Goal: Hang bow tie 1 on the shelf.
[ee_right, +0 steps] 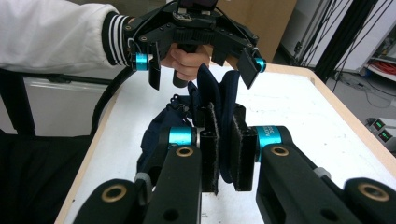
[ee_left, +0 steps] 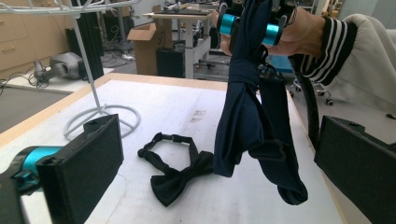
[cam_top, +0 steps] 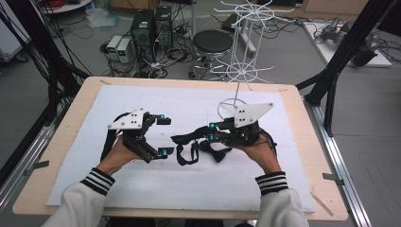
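A dark navy bow tie [ee_left: 247, 126] hangs from my right gripper [ee_left: 250, 28], whose jaws are shut on its upper part; the same cloth [ee_right: 224, 102] stands pinched between the pads of my right gripper [ee_right: 223, 154]. My left gripper [ee_left: 219, 158] faces it with its jaws wide apart, the hanging tie between them but touching neither pad. On the white mat [ee_left: 187, 107] lies a black bow tie [ee_left: 180, 179] with its strap looped. From above, my left gripper [cam_top: 164, 135] and my right gripper [cam_top: 211, 131] face each other over the table's middle, with the navy tie [cam_top: 185, 139] stretched between them.
A white wire rack [cam_top: 243, 47] with hook arms stands at the far side of the mat, its ring base [cam_top: 231, 106] just behind my right gripper. The wooden table edge [cam_top: 302, 142] frames the mat. Stool, computers and cables stand on the floor beyond.
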